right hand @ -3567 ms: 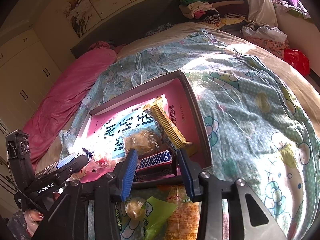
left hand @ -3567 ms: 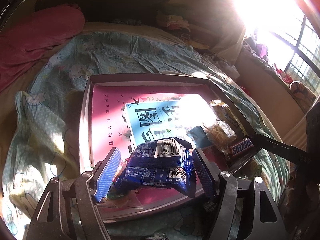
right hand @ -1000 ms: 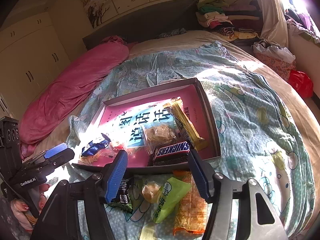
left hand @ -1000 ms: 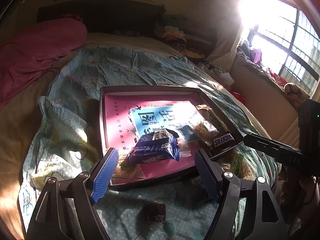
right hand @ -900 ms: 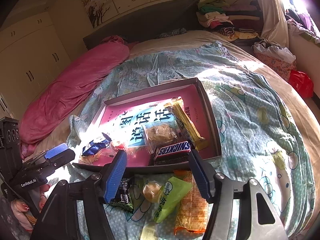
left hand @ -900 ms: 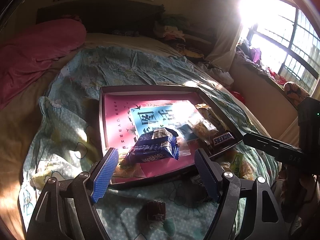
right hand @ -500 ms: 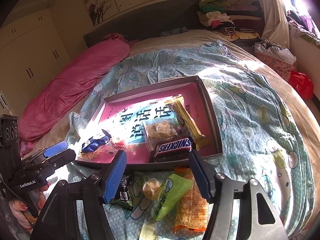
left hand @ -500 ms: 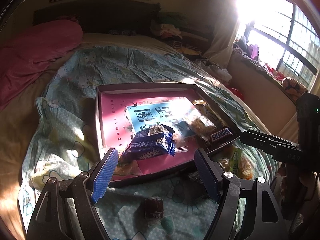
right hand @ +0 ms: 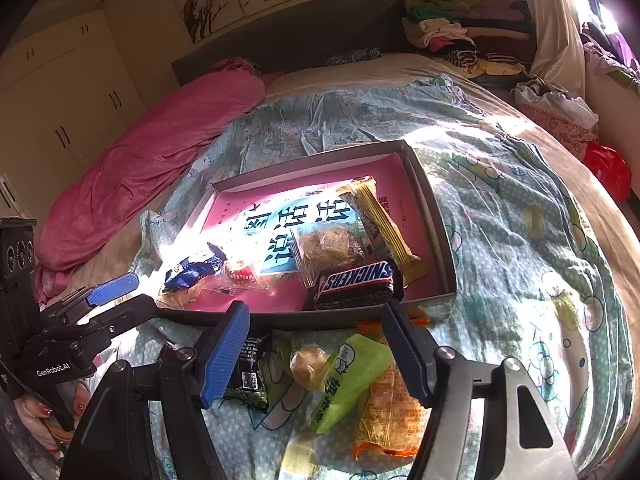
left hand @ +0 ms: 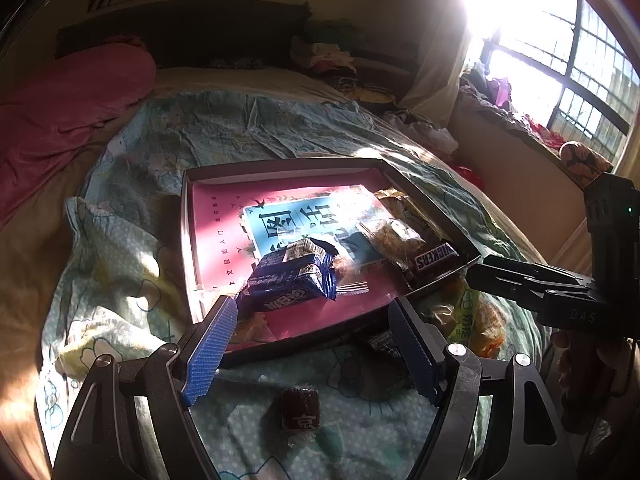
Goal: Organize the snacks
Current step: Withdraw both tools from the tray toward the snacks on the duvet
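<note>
Pink cardboard lines the shallow box point(right hand: 430, 216) that sits mid-frame on a pale green cartoon-print bedspread point(right hand: 520, 220) in both wrist views. Inside it, in the right wrist view, a Snickers bar point(right hand: 356, 278) lies along the lower rim, a yellow wafer bar point(right hand: 384, 224) slants beside the right wall, a clear-wrapped pastry point(right hand: 330, 248) rests between them, and a blue biscuit pack point(right hand: 194, 268) occupies the sunlit lower-left corner. The left wrist view shows that blue biscuit pack point(left hand: 290, 280) at centre, just above the left gripper point(left hand: 312, 344), whose blue-padded fingers stand wide apart and hold nothing, poised over the box's near rim point(left hand: 304, 342). A small dark red candy point(left hand: 301, 409) lies on the bedspread below, between the fingers. The right gripper point(right hand: 314, 354) is likewise spread and empty at lower centre of its own view, above loose snacks outside the box: a green packet point(right hand: 352, 376), an orange packet point(right hand: 390, 416), a black packet point(right hand: 248, 372) and a small wrapped cake point(right hand: 310, 364). A pink quilt point(right hand: 152, 168) stretches across the upper left.
</note>
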A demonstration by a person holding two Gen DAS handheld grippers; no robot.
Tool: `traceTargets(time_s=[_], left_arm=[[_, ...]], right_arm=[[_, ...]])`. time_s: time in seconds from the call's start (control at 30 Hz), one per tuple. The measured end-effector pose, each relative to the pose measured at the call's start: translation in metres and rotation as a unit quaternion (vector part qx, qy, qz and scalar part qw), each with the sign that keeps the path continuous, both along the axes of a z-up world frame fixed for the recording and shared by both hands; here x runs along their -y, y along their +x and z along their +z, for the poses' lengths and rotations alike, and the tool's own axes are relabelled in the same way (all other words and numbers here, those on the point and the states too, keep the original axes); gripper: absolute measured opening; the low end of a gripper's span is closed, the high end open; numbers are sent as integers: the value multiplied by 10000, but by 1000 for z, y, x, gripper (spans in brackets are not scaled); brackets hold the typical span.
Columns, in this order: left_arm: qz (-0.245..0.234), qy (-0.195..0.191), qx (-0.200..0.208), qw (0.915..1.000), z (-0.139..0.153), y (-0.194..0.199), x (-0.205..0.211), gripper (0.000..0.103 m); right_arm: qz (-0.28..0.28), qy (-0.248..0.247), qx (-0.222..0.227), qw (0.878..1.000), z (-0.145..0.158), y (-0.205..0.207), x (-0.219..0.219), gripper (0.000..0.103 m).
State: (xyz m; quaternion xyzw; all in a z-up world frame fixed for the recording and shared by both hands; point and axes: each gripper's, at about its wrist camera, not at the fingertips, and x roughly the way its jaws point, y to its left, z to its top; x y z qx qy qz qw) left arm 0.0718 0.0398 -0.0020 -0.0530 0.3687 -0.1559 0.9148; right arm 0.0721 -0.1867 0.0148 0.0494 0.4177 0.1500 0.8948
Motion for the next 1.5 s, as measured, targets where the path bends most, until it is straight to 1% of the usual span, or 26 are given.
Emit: traceTargets(time_s=[0.23, 0.57, 0.73, 1.13, 1.5], left_arm=[[-84, -9, -65, 9999, -2, -2, 2, 80], [-296, 121, -84, 9995, -3, -10, 13, 80], [-261, 26, -176, 9995, -5, -11, 13, 80], [-67, -144, -335, 9993, -6, -14, 8, 80], [53, -62, -503, 9987, -14, -19, 3, 80]], right_arm=[[92, -37, -73, 9999, -5, -3, -5, 70], [184, -56, -125, 9997, -11, -6, -9, 74], [161, -41, -97, 9998, -10, -8, -7, 77], [205, -54, -50, 9998, -8, -13, -7, 79], [205, -107, -57, 9997, -11, -16, 0, 79]])
